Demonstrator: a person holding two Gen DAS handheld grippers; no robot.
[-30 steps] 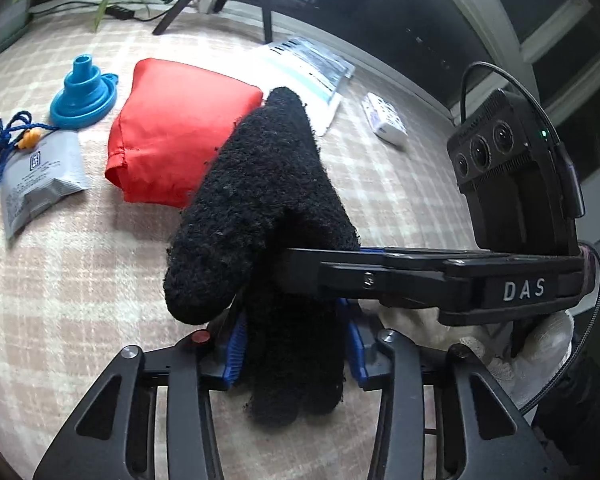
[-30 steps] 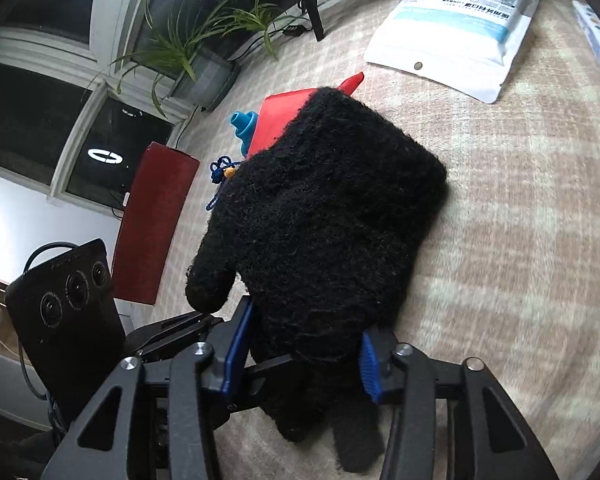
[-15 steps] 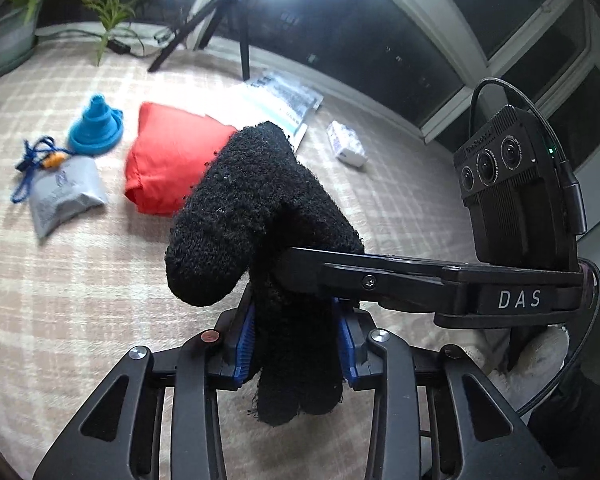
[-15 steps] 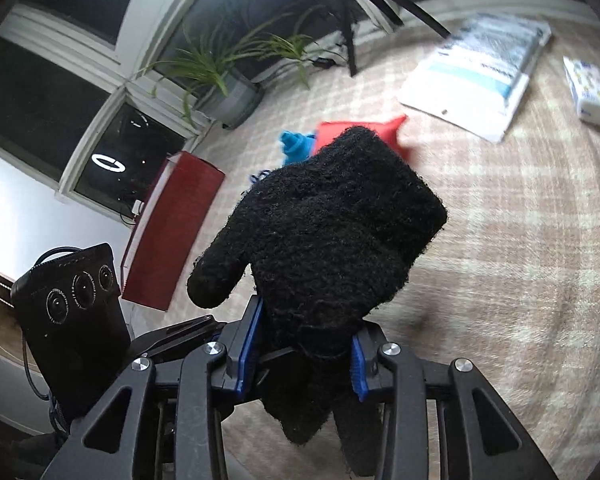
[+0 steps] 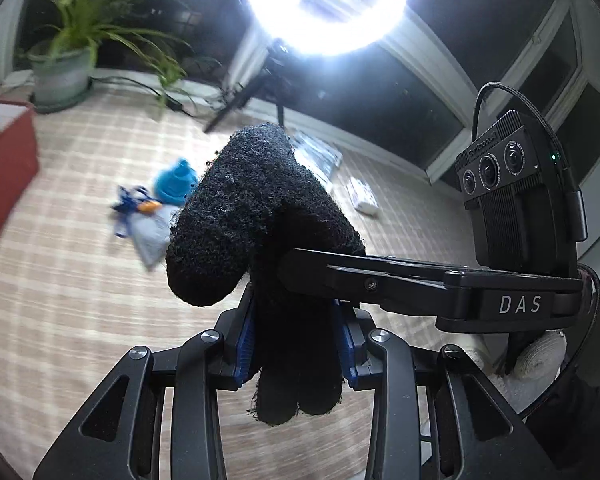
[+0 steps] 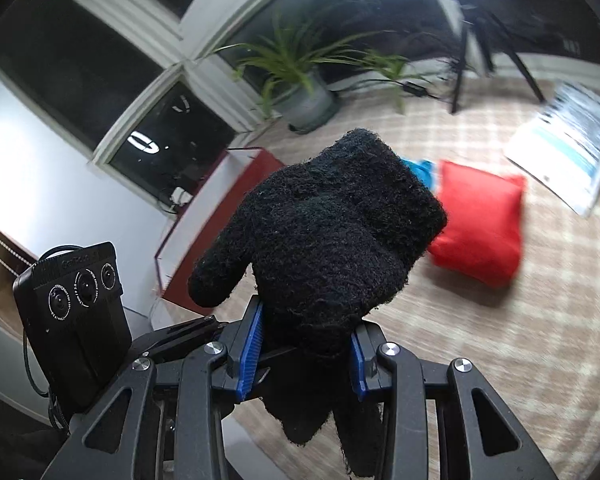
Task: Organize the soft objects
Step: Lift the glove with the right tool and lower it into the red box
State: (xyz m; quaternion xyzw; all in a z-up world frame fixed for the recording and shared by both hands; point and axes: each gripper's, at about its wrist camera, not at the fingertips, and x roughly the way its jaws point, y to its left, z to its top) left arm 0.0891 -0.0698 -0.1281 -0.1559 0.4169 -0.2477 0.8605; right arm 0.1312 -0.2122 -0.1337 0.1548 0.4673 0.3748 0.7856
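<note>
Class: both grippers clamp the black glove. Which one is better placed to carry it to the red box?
Left, probably. Both grippers hold the black glove, but the red box sits on the left side, nearer the left gripper than the right gripper.

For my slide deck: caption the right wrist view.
Right gripper pinching a fuzzy black knitted glove above a checked rug, red fabric pouch behind.

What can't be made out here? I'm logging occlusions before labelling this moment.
- Left wrist view: the black glove hides the red pouch; the blue funnel and grey sachet are motion-blurred.
- Right wrist view: the glove covers most of the funnel; print on the white packet is blurred.
- Red box: contents not visible.
</note>
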